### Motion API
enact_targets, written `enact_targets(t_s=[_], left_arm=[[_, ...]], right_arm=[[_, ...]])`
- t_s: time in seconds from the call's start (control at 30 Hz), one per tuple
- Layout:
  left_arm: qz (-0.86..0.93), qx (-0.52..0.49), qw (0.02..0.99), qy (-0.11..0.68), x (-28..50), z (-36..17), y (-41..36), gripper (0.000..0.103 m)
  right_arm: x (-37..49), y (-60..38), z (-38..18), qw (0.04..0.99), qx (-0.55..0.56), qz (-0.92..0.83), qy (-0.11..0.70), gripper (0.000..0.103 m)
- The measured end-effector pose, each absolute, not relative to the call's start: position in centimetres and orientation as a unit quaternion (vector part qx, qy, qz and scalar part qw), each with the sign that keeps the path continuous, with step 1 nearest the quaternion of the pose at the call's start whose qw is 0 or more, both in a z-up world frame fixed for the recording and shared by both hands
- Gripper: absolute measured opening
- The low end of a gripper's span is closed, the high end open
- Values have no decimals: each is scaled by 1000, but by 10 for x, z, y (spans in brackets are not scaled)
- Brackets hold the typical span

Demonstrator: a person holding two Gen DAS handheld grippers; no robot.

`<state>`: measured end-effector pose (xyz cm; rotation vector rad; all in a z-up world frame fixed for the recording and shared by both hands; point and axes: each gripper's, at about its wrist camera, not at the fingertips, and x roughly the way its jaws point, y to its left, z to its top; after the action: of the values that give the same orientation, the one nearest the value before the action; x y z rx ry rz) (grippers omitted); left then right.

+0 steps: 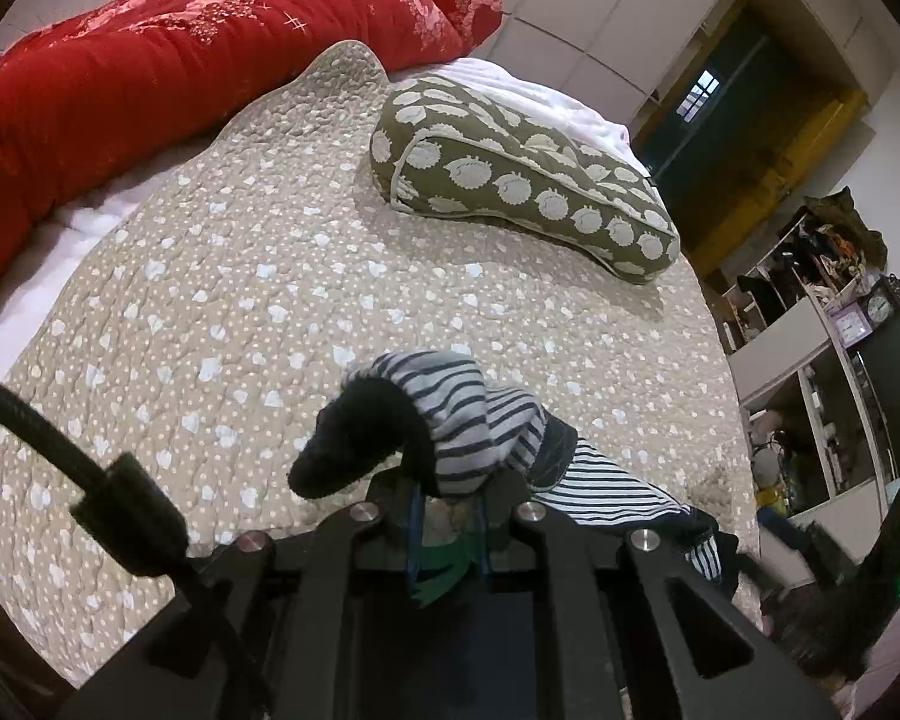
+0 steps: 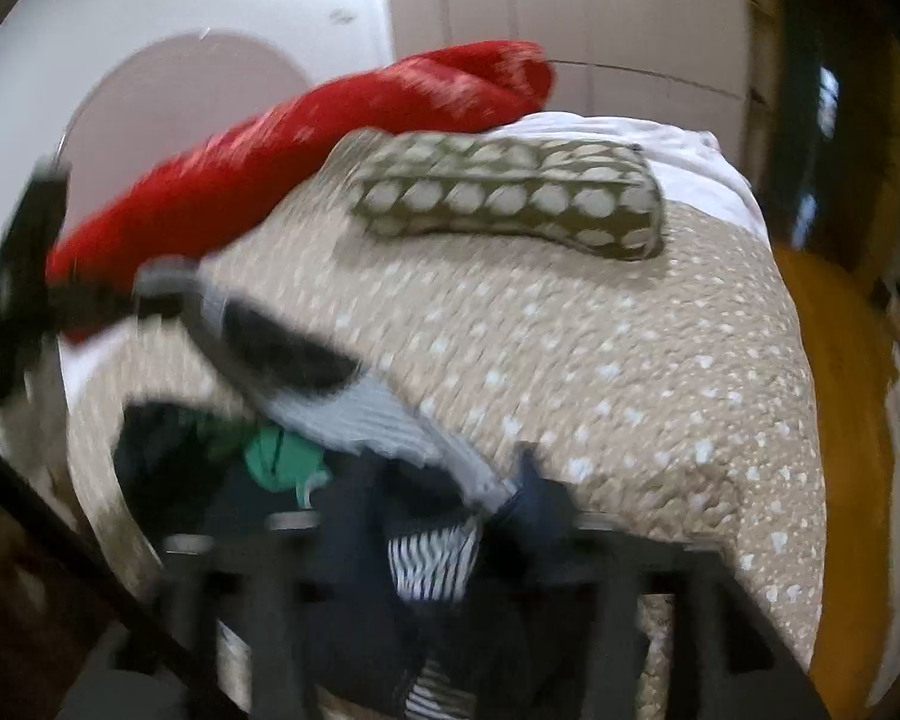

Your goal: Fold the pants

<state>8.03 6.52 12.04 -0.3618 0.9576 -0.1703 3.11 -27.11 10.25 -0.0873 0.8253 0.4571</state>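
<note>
Right wrist view is motion-blurred throughout: right gripper [image 2: 432, 546] fingers are smeared, so whether they touch the striped pants [image 2: 432, 564] can't be told. Dark shape at the left edge [image 2: 24, 276] is unreadable. Green item [image 2: 282, 459] is blurred and partly covered by cloth. Left wrist view: left gripper [image 1: 450, 516] fingertips are buried under the bunched pants [image 1: 456, 414]; the trailing pants run out past the right finger. Red quilt [image 1: 150, 78] is cut off at the left. Shelf [image 1: 822, 324] contents are too small to identify.
</note>
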Motion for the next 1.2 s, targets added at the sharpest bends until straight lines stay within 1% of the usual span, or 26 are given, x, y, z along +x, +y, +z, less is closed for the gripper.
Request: enact_targets(t_s=[0.1,0.13,0.17,0.2,0.23,0.27,0.43,0.53,0.6,0.7,0.8,0.87,0.93,0.97,1.0,1.03,1.07,1.1,1.2], left_arm=[[-78,-181,867,458,77,120,70,12],[-77,-182,867,457,75,120,71,12],[-75,-182,868,456,73,121,73,12],[-73,-183,869,454,69,122,75,12],[-73,-184,869,453,67,123,77,12],[-72,-188,870,450,62,125,81,12],[-70,-211,873,435,48,143,100,13],[-63,-224,870,434,60,150,104,13],[-52,-222,866,446,81,148,101,13],[-26,-206,857,472,128,134,92,13],[-42,-230,825,514,178,103,91,13],[-49,-268,803,530,197,85,98,13],[-52,-284,802,523,199,82,106,13],[-52,-277,810,514,196,86,108,17],[-51,-268,819,505,192,89,110,22],[-48,-257,828,496,187,93,113,31],[-46,-252,831,493,184,94,114,40],[-45,-248,833,492,181,93,116,43],[-36,-236,832,501,173,83,125,43]], right_arm=[[25,-256,80,884,-88,208,410,69],[26,-252,70,881,-100,198,418,66],[28,-251,61,875,-105,193,432,55],[31,-252,53,866,-102,190,450,4],[33,-254,47,858,-92,187,469,4],[31,-259,49,861,-77,188,466,4],[21,-283,98,880,-15,214,423,4],[39,-300,124,884,24,225,408,4],[64,-303,127,884,33,217,413,4],[126,-315,108,868,70,194,451,4],[189,-332,63,851,98,130,499,5],[208,-338,45,851,102,87,508,14],[215,-343,38,862,92,30,497,34],[215,-346,39,867,97,25,487,40],[213,-349,42,871,105,26,480,51],[207,-353,46,876,113,27,469,55],[200,-357,51,880,115,26,460,55],[192,-359,55,882,116,27,455,56],[163,-372,61,880,134,43,453,56]])
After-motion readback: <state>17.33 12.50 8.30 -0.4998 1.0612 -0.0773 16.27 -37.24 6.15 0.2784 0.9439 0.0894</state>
